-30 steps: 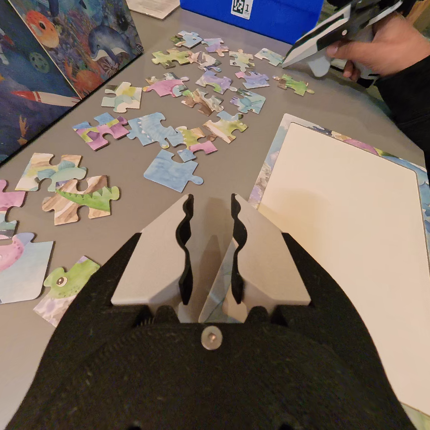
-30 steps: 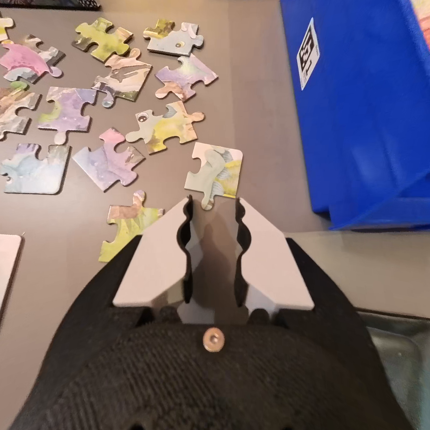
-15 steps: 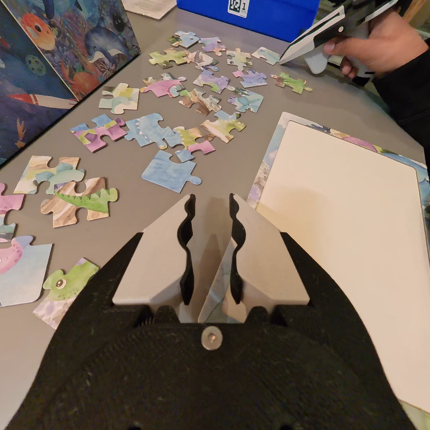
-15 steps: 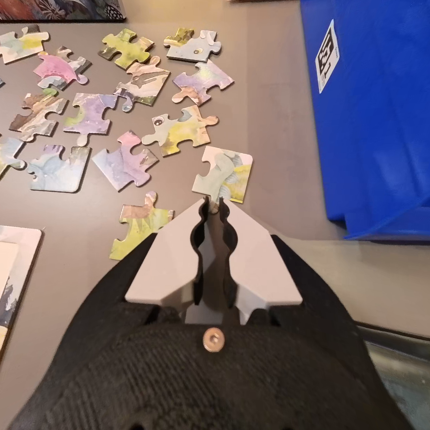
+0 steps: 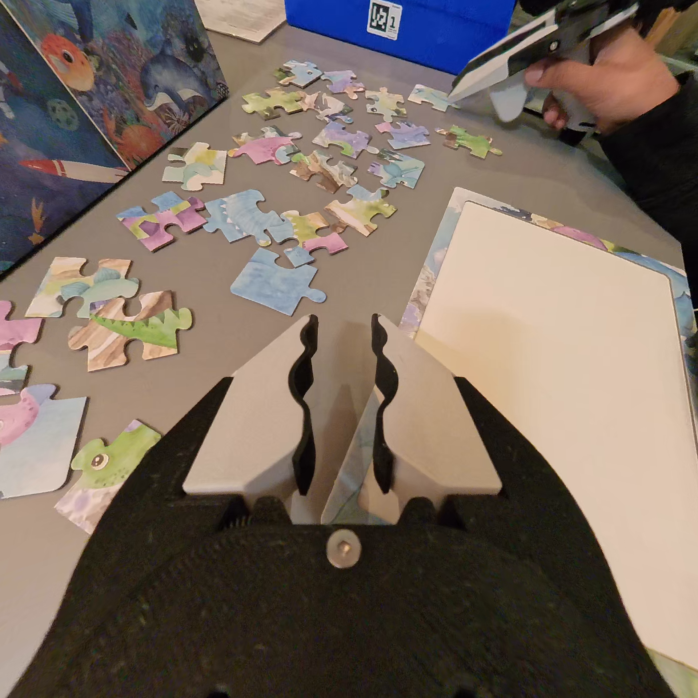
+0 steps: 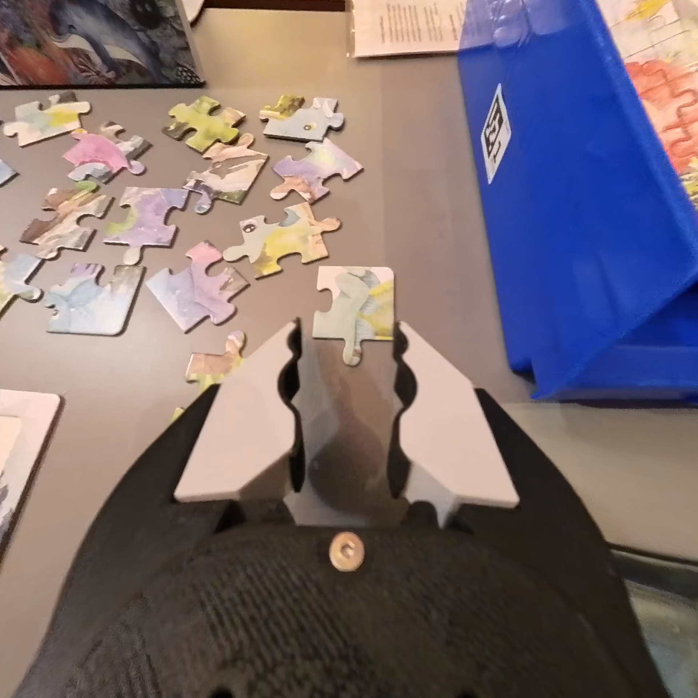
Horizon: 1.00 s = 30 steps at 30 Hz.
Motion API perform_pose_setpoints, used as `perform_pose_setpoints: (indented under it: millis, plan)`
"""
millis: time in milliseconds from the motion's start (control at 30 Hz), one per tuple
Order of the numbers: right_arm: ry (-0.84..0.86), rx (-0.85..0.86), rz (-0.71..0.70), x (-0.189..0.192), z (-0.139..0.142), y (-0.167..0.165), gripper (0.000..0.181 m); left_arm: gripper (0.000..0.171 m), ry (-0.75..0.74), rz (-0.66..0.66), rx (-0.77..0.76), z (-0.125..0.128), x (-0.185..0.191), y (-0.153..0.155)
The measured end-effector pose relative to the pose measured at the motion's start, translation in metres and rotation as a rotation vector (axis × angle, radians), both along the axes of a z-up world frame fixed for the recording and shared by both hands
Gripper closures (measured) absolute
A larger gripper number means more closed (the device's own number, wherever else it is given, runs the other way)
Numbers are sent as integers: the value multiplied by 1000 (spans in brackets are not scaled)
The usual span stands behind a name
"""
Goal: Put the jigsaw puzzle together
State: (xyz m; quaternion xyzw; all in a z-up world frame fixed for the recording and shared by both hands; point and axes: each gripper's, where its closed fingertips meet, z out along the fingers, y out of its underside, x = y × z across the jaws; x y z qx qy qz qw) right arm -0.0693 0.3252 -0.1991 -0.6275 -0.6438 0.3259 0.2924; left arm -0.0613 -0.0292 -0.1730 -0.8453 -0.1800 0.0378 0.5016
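Two grippers worked over a grey table (image 5: 377,287) strewn with puzzle parts. Largest on it was the puzzle tray (image 5: 559,377), a cream board with a painted border, lying at the right and near side in the left wrist view. A blue bin (image 6: 574,211) stood at the far right of the table, bearing a small white tag. A puzzle box (image 5: 87,94) with a sea picture stood at the far left, and a printed sheet (image 6: 404,26) lay beyond the pieces beside the bin.

Loose jigsaw pieces (image 5: 325,151) lay flat and scattered across the middle of the table, from the near left to the far right, none of them inside the tray. Most lay apart from one another, though a few touched or overlapped at their edges.

The left gripper (image 5: 342,321) hung low just left of the tray's near corner, its fingers parted with nothing between them. The right gripper (image 6: 347,328) hovered near the bin with its fingers spread wide, framing the near edge of a pale corner piece (image 6: 355,302) that lay flat on the table; I could not tell whether the fingertips touched it. In the left wrist view a hand (image 5: 604,79) held that gripper at the far right.
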Motion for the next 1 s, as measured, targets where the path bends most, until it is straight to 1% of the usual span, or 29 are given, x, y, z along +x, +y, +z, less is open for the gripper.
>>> perform_pose_setpoints:
  millis: [67, 100, 133, 167, 233, 433, 500, 567, 633, 700, 833, 933, 1000]
  plan:
    - [-25, 5, -22, -3, -4, 4, 115, 145, -6, 1, 4, 0, 0, 0]
    - [-46, 2, -28, -4, -8, 5, 110, 145, -8, 1, 8, 1, 0, 0]
    - [-57, 4, -31, -5, -9, 6, 109, 145, -7, 2, 11, 1, -1, 0]
    - [-59, 16, -30, -6, -10, 6, 113, 145, -5, 3, 14, 2, -1, -1]
    - [-56, 39, 4, -7, -10, 0, 137, 145, 6, 2, 14, 2, 0, -1]
    - [-43, 23, 32, -3, -7, -7, 138, 146, 49, -5, -12, 1, 3, 1]
    - [24, -3, 56, -3, 6, -12, 138, 147, 61, -7, -13, 2, 4, 1]
    - [115, -49, 114, -4, 24, -25, 138, 148, 66, -6, -6, 3, 4, 1]
    - [197, -127, 212, -2, 41, -48, 138, 148, 54, 2, 17, 6, 3, 0]
    - [267, -171, 325, 2, 58, -76, 138, 148, 8, 7, 76, 11, 3, -1]
    - [378, -70, 579, 12, 85, -143, 139, 147, -83, 21, 219, 26, 0, -7]
    - [405, -32, 808, 24, 99, -207, 138, 146, -102, 39, 277, 34, -4, -12]
    - [412, 17, 935, 28, 107, -244, 138, 146, -100, 50, 295, 39, -5, -15]
